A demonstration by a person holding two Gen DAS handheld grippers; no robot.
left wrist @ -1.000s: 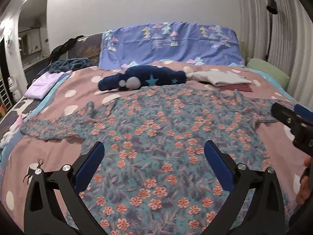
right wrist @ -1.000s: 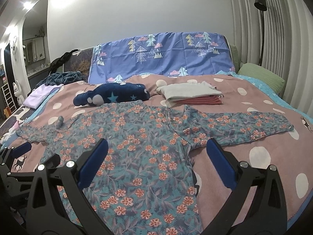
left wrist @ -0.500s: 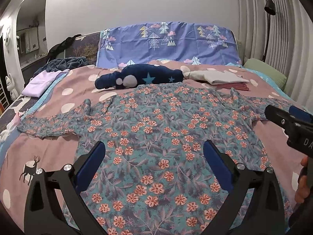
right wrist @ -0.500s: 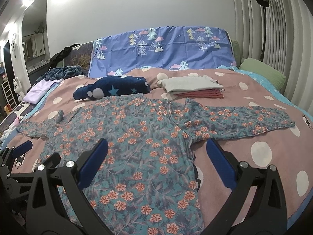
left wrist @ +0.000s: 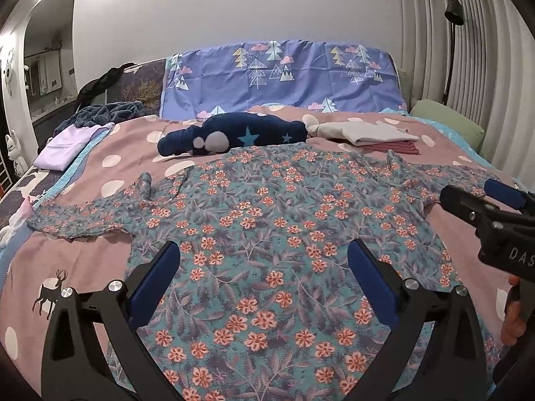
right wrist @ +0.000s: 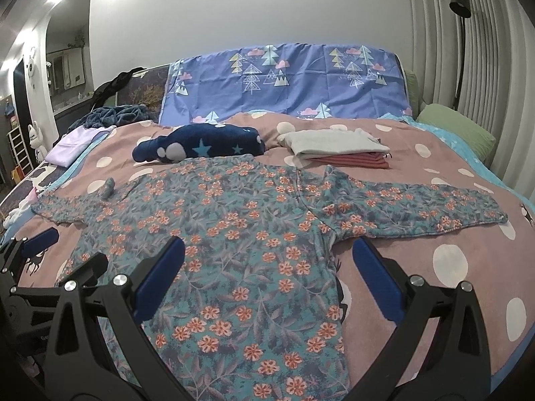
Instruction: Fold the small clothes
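Note:
A teal long-sleeved top with orange flowers [left wrist: 267, 234] lies spread flat on the bed, both sleeves stretched out sideways; it also shows in the right wrist view [right wrist: 234, 234]. My left gripper [left wrist: 264, 267] is open and empty above the top's lower body. My right gripper [right wrist: 267, 267] is open and empty above the top's right edge, below the right sleeve [right wrist: 418, 207]. The right gripper also shows at the right edge of the left wrist view [left wrist: 485, 207].
A pink dotted bedspread [right wrist: 468, 267] covers the bed. Behind the top lie a navy star-patterned bundle [left wrist: 234, 133], a stack of folded white and red clothes [right wrist: 337, 148] and a folded lilac garment [left wrist: 63, 147]. A green pillow [right wrist: 458, 127] is at the far right.
Both grippers have drawn back a little from the top and risen slightly, so more of the garment shows. Both stay open. The top has not moved.

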